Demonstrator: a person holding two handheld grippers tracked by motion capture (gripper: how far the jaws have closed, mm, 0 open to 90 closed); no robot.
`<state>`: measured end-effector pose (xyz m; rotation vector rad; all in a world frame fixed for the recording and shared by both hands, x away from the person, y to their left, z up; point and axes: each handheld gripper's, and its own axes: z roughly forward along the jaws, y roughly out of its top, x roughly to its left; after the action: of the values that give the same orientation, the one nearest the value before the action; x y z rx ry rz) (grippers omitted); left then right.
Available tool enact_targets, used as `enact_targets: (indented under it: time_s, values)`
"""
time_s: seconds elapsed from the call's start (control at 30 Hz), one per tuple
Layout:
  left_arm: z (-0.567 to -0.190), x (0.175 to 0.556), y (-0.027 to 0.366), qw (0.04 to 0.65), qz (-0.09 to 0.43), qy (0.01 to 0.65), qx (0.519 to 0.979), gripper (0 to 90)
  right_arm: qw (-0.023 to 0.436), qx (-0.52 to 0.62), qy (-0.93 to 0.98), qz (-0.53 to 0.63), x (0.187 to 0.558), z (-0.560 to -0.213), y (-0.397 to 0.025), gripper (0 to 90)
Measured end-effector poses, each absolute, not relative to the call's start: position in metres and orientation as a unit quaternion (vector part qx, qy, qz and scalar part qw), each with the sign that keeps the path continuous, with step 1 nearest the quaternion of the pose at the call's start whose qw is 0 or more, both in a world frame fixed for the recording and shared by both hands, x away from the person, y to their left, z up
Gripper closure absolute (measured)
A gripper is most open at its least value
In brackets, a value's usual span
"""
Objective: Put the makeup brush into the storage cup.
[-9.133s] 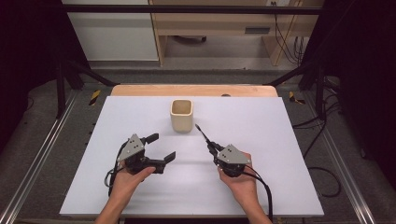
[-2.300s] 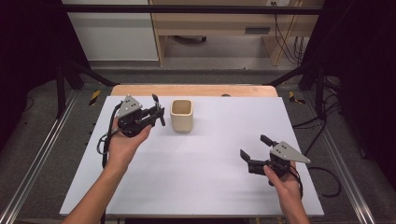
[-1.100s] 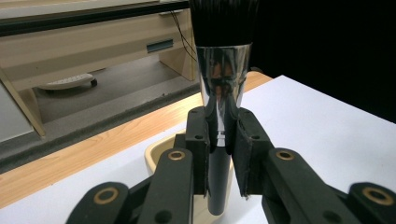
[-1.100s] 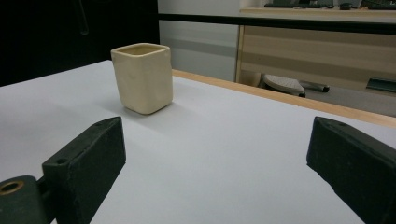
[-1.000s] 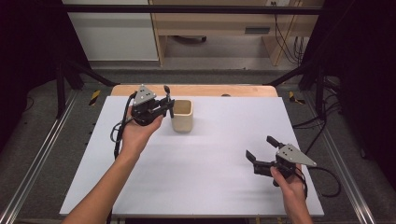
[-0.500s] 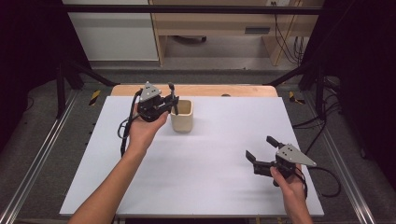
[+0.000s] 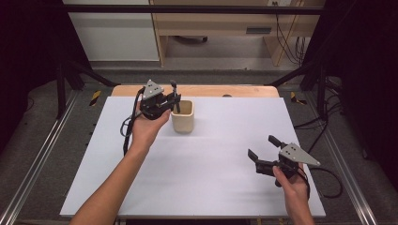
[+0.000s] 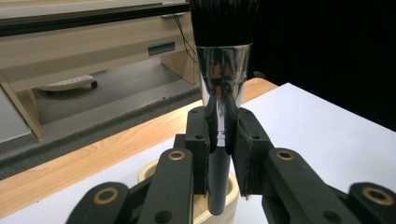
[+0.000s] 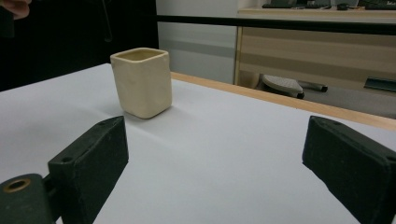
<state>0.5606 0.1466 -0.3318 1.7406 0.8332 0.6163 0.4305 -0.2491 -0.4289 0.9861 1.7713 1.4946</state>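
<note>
A cream square cup [image 7: 183, 116] [image 9: 141, 82] stands at the back middle of the white table [image 7: 206, 187]. My left gripper [image 7: 172, 103] [image 8: 223, 133] is shut on a black brush [image 7: 175, 96] [image 8: 223, 70] with a silver ferrule, held upright with bristles up. The brush handle's lower end hangs just over the cup's mouth [image 8: 205, 205]. My right gripper [image 7: 264, 151] [image 9: 219, 154] stands open near the table's front right, with nothing between its jaws and the cup well ahead of it.
A wooden strip [image 7: 234, 90] runs along the table's back edge. Behind it are a light wooden desk [image 7: 211, 23] and cables on the floor. Metal rails [image 7: 33, 159] flank the table.
My left gripper has carried the brush from the left towards the cup and tipped it upright over the cup's mouth. The right gripper has stayed in place, open.
</note>
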Motion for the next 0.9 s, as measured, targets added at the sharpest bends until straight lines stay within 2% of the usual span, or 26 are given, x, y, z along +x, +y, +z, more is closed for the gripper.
enact_targets:
  time_s: [0.9]
  values:
    - [-0.348,0.580,0.135,0.516,0.282,0.365,0.721,76.9,0.298,0.374,0.678,0.558,0.432,-0.425,-0.247,6.8]
